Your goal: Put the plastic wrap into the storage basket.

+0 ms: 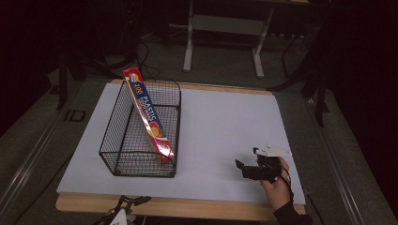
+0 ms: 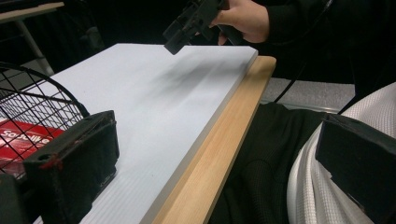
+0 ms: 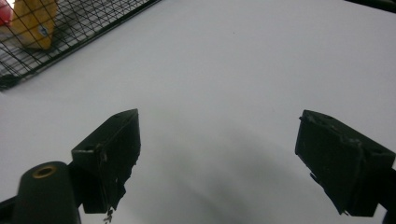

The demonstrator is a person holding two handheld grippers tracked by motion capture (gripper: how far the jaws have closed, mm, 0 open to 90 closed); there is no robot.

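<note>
Two tools stand open and empty. Box [image 1: 148, 115] leans in basket [image 1: 123, 157], long axis tilted, well left of right tool [image 1: 244, 168]; left tool [image 1: 136, 200] sits nearer, at counter [image 1: 225, 122] edge.

Black wire basket [image 1: 123, 140]; red-blue box [image 1: 149, 117] with orange fruit print; white board [image 1: 225, 126]; black tongs [image 1: 245, 169]
</note>
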